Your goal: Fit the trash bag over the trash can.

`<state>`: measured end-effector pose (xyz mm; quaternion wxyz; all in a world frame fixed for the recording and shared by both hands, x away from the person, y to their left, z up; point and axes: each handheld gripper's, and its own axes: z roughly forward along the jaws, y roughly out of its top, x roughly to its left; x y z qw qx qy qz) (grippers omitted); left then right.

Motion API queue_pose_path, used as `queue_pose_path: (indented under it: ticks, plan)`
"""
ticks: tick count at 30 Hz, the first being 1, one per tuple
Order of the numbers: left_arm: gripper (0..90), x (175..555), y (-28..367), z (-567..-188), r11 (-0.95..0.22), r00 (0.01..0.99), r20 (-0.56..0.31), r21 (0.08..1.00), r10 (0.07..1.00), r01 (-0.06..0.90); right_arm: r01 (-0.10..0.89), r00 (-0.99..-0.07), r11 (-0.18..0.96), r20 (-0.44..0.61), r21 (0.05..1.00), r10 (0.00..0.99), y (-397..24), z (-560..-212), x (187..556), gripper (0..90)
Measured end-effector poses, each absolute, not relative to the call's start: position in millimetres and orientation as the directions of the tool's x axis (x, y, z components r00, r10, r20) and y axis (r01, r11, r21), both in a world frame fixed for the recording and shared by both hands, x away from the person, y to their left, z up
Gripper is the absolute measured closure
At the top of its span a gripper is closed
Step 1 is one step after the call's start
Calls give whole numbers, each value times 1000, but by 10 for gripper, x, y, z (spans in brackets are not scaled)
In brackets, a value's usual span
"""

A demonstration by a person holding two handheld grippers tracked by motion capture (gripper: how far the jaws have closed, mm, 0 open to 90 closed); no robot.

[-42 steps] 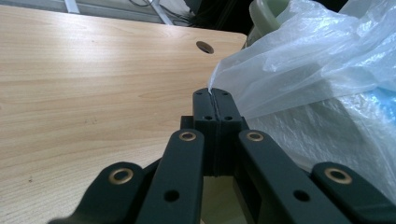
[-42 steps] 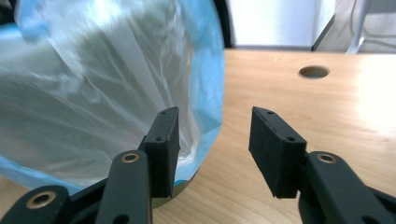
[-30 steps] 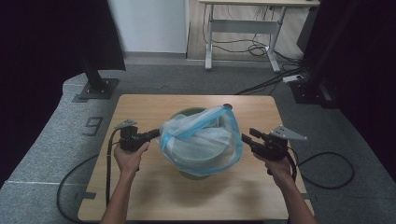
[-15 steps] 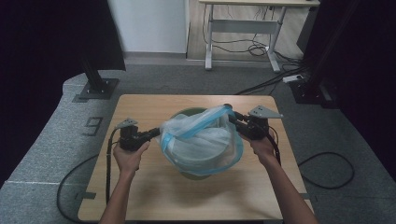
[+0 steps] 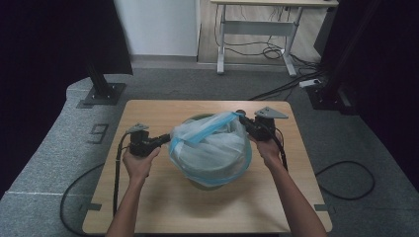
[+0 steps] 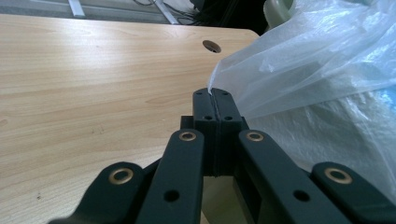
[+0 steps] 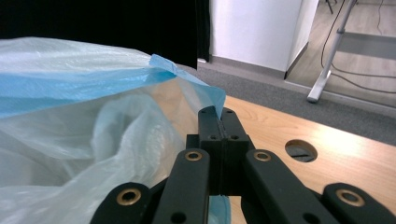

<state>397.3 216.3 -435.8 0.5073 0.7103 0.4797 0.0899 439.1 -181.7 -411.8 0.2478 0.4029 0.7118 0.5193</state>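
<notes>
A translucent plastic bag (image 5: 212, 148) with a blue rim sits loosely in and over a green bin (image 5: 206, 184) at the middle of the wooden table (image 5: 163, 207). My left gripper (image 5: 168, 138) is shut on the bag's left edge; in the left gripper view the thin film (image 6: 303, 70) is pinched between the jaws of that gripper (image 6: 211, 93). My right gripper (image 5: 241, 115) is at the bag's far right corner. Its jaws have just been closing, and in the right gripper view the gripper (image 7: 218, 111) is shut on the blue rim (image 7: 70, 88).
A round hole (image 6: 211, 45) (image 7: 300, 150) pierces the tabletop near its far edge. Cables trail from both grippers over the table's sides. Behind the table stand a black stand base (image 5: 104, 91) and a desk frame (image 5: 257, 29) with floor cables.
My right gripper has moved from the bag's right side toward the far right corner and closed on the blue rim. The left gripper has kept its grip in place.
</notes>
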Motion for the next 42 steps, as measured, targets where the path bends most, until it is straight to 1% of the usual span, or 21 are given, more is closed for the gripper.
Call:
queue_pose_path:
  ticks: [4, 9, 19, 24, 31, 33, 36, 38, 40, 41, 42]
  plan:
    - [900, 4036, 2161, -4409, -16, 511, -366, 801, 777, 598, 332, -550, 138, 73, 933, 832, -1805, -4191, 4463, 889]
    - [900, 4112, 2112, -4493, -18, 501, -378, 785, 779, 619, 359, -554, 112, 115, 927, 824, -1791, -4306, 4537, 890]
    - [900, 4181, 2030, -4623, -51, 495, -376, 755, 783, 654, 432, -570, 177, 115, 884, 813, -1665, -4508, 4592, 890]
    - [900, 4204, 1975, -4704, -80, 493, -360, 739, 792, 669, 489, -567, 178, 156, 854, 809, -1662, -4624, 4596, 890]
    - [900, 4198, 1967, -4793, -96, 494, -364, 722, 790, 686, 512, -568, 211, 144, 833, 810, -1652, -4683, 4582, 890]
    - [900, 4196, 1968, -4818, -101, 492, -367, 713, 789, 694, 524, -562, 227, 133, 821, 816, -1651, -4726, 4576, 890]
    - [900, 4185, 1963, -4858, -119, 490, -351, 705, 798, 699, 567, -536, 223, 150, 793, 831, -1691, -4818, 4580, 889]
    - [900, 4174, 1960, -4882, -116, 489, -355, 704, 797, 701, 582, -523, 195, 180, 789, 833, -1738, -4868, 4576, 889]
    - [900, 4162, 1961, -4890, -113, 488, -358, 704, 796, 701, 581, -513, 179, 187, 794, 838, -1792, -4880, 4560, 887]
    - [900, 4157, 1960, -4891, -113, 489, -358, 706, 795, 700, 573, -502, 163, 187, 803, 845, -1828, -4864, 4542, 872]
    - [900, 4152, 1961, -4892, -112, 491, -360, 707, 794, 699, 568, -488, 136, 199, 812, 850, -1873, -4833, 4520, 802]
